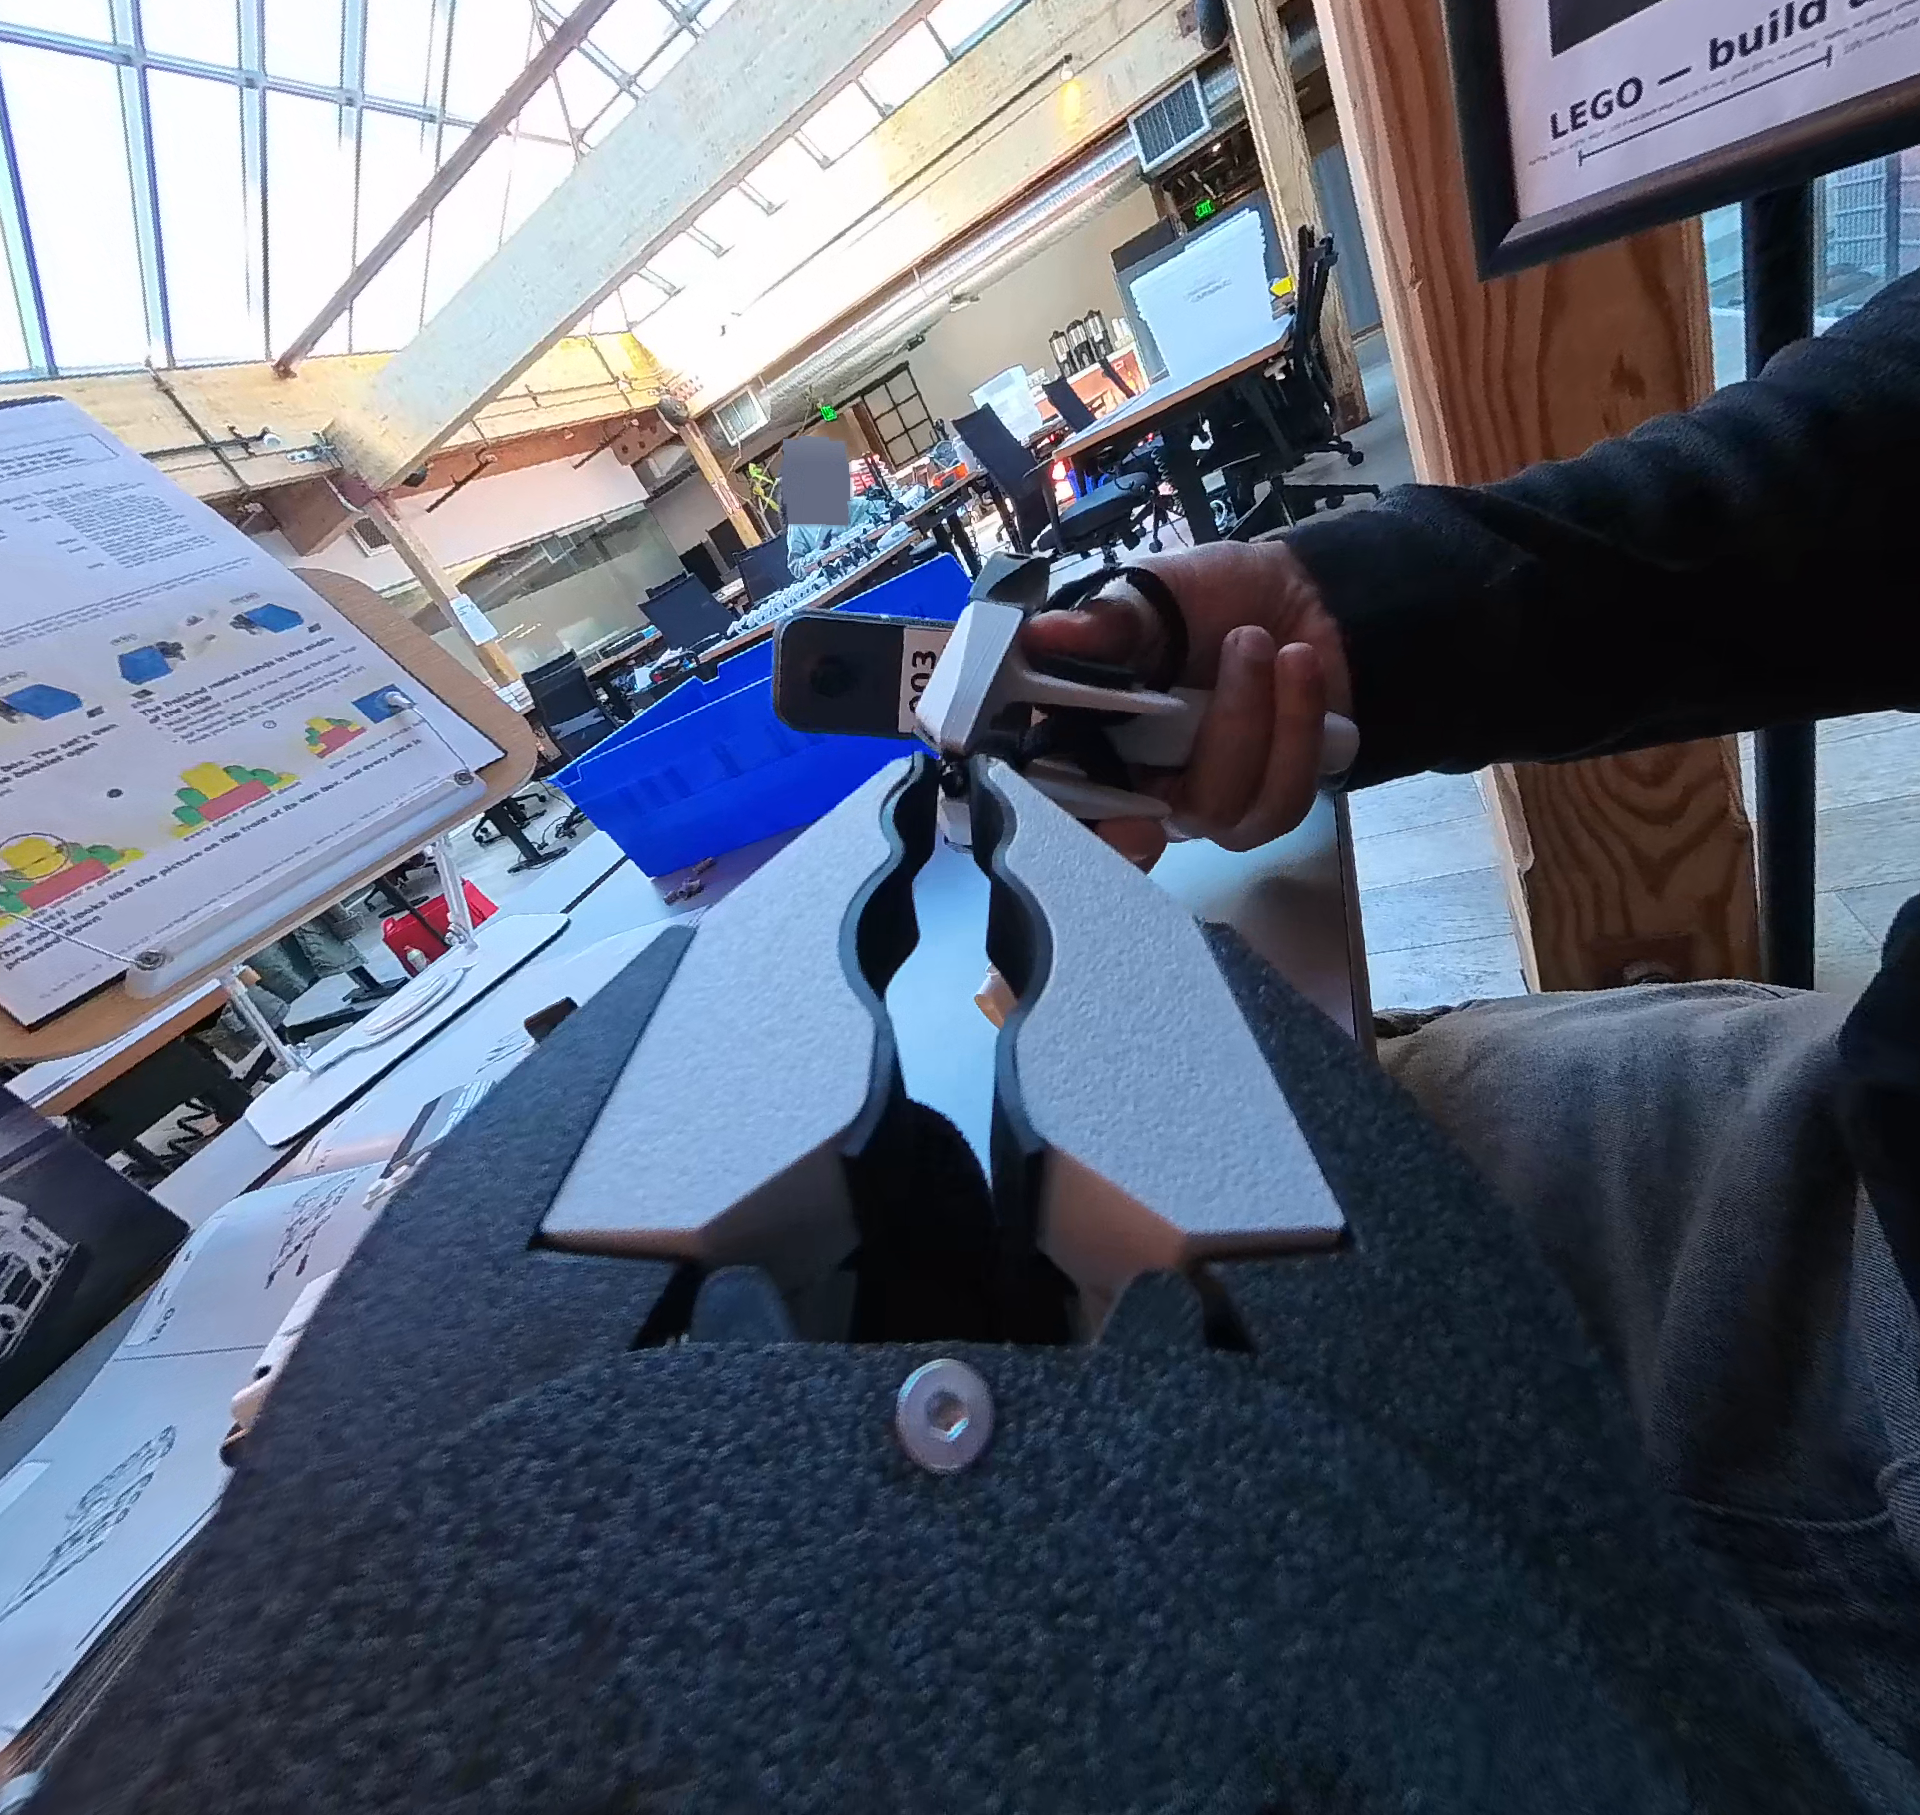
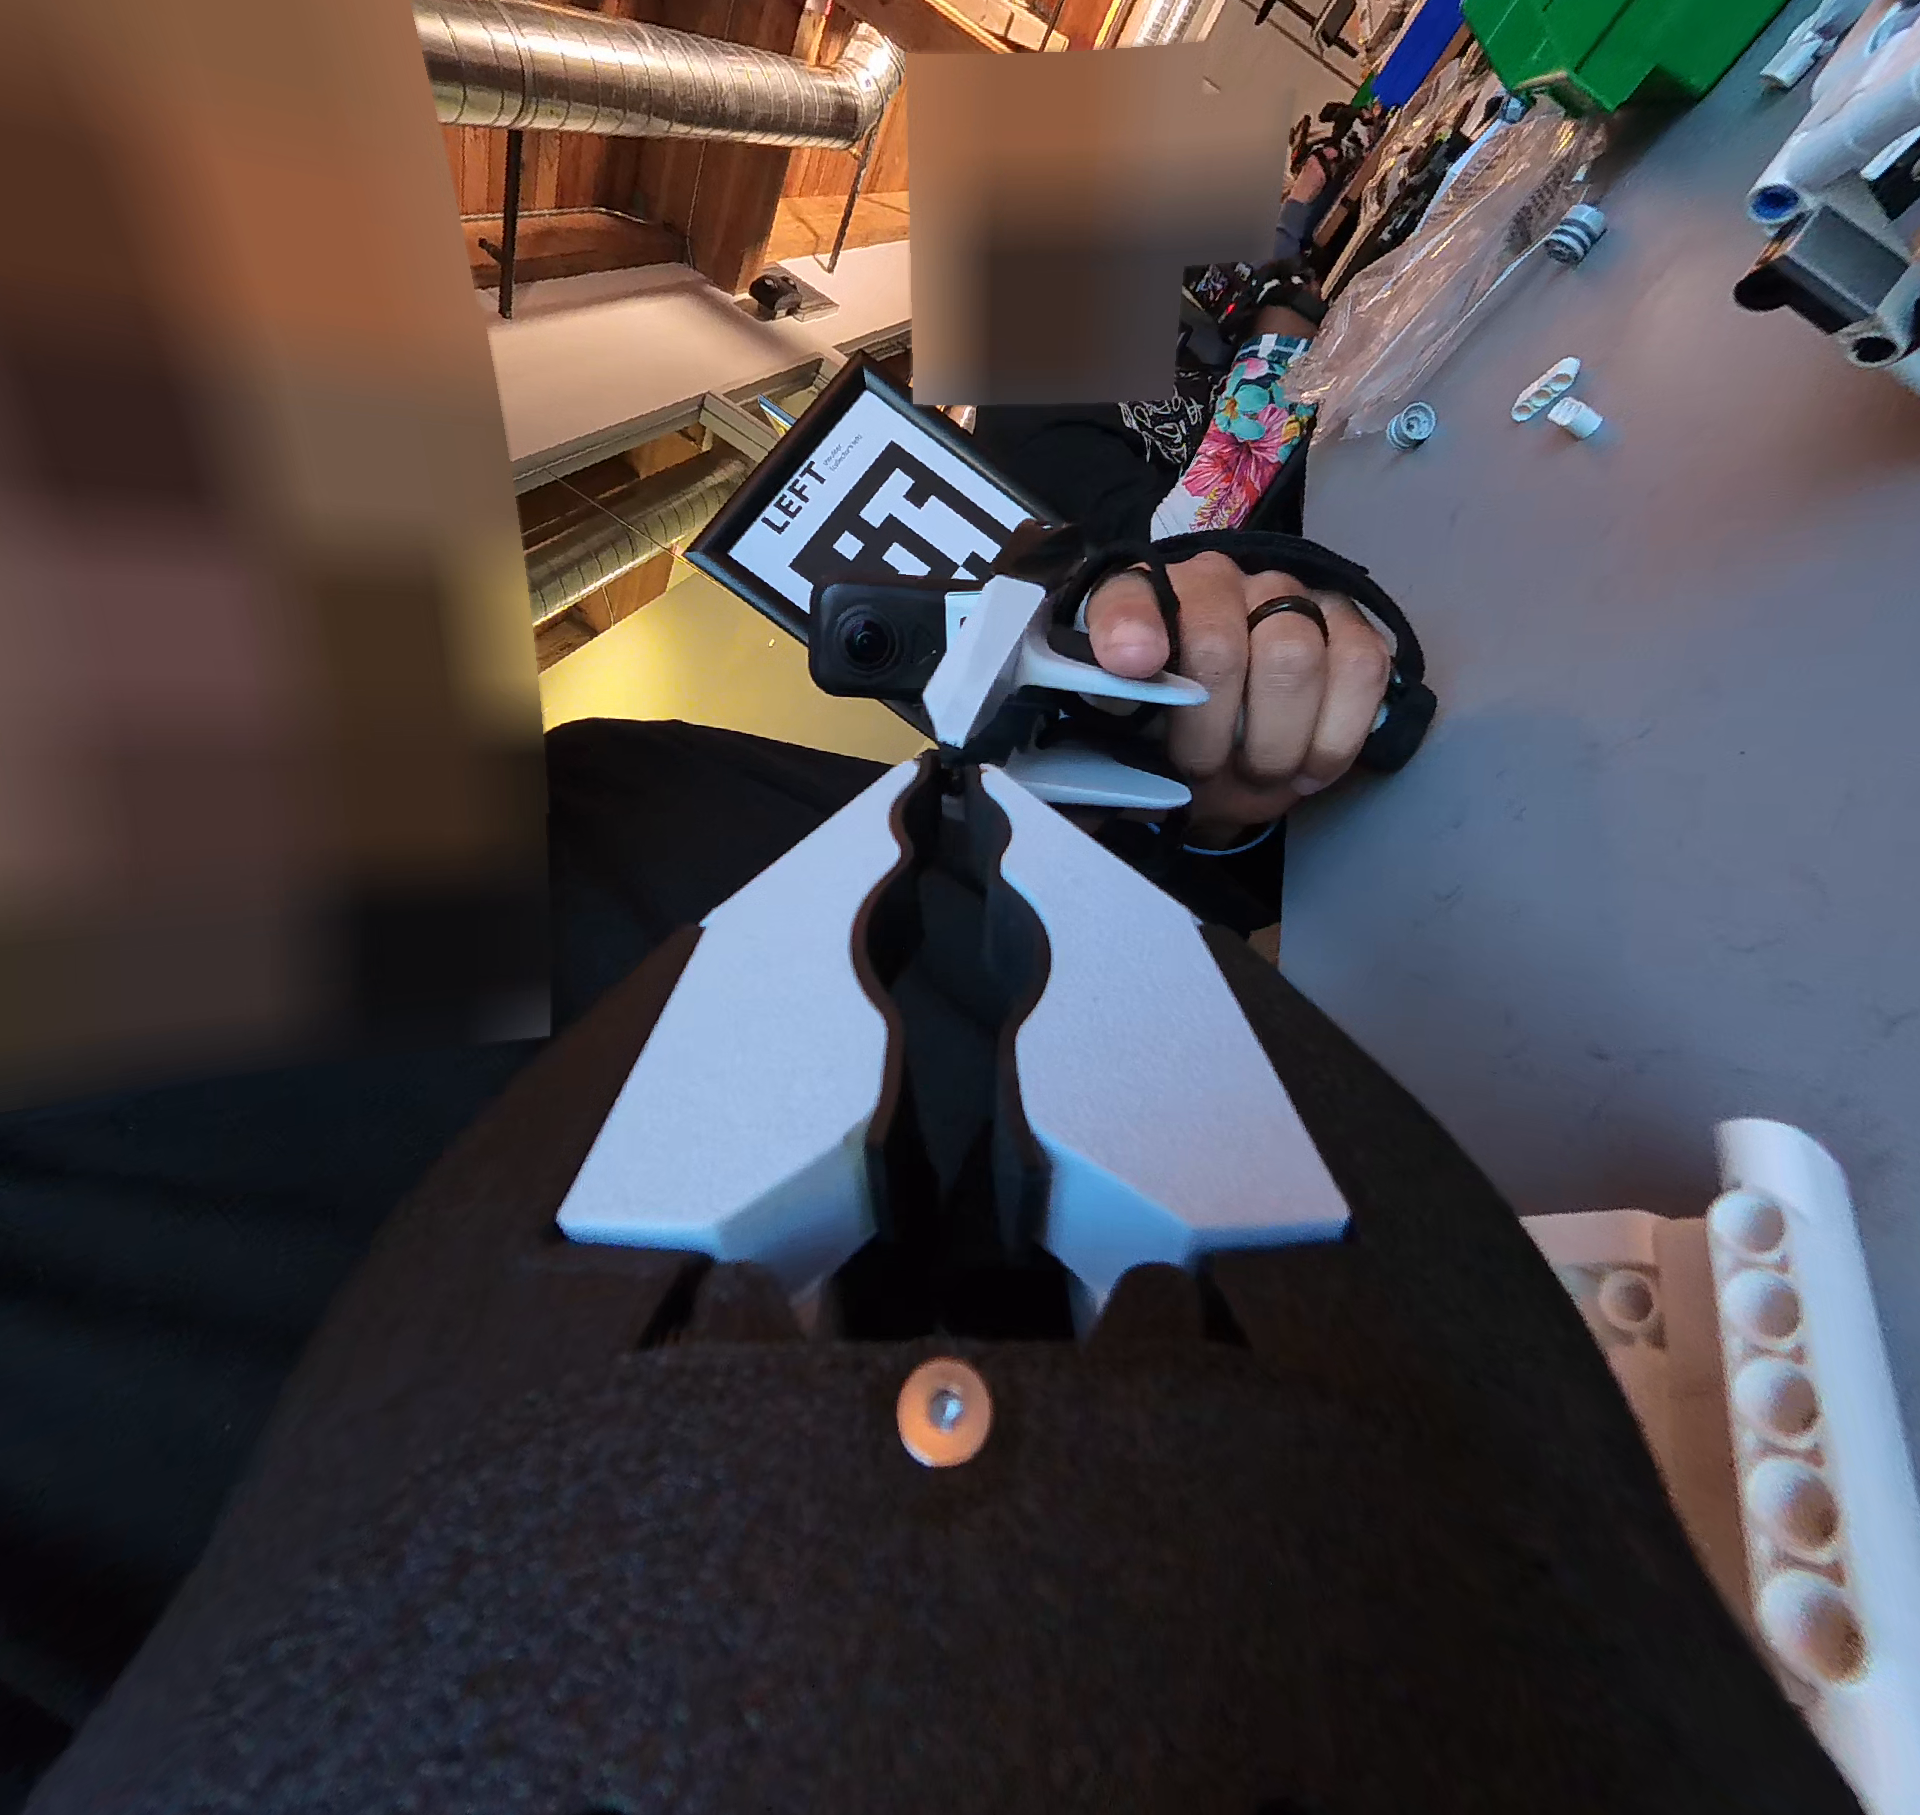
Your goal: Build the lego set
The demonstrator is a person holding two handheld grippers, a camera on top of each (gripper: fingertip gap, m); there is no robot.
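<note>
An open loft workspace with skylights, timber beams and rows of desks is stretching out behind the left gripper [image 1: 951,773]; the grey tabletop [image 2: 1662,830] is running beside it. The left gripper's two white, wavy-edged fingers [image 1: 748,1027] are narrowing almost to a point, with only a thin gap at the tips; something small and dark is sitting there, and I cannot tell whether it is being pinched. The right gripper [image 2: 951,773] is meeting the left gripper tip to tip; its fingers are likewise drawn nearly together, and whether they are clamping anything is unclear. The right hand [image 1: 1226,726], in a dark sleeve, is squeezing its handle just beyond the left gripper; the left hand [image 2: 1268,674], wearing a dark ring, is wrapping its own. Beyond and to the left of the left gripper, a blue plastic bin [image 1: 748,757] is standing on the table; further left, a printed instruction sheet on a tilted wooden stand [image 1: 208,685] is facing the person. A large white studded lego piece [image 2: 1766,1453] is lying on the table well apart from the left gripper; small white lego parts [image 2: 1558,394] are lying farther off.
</note>
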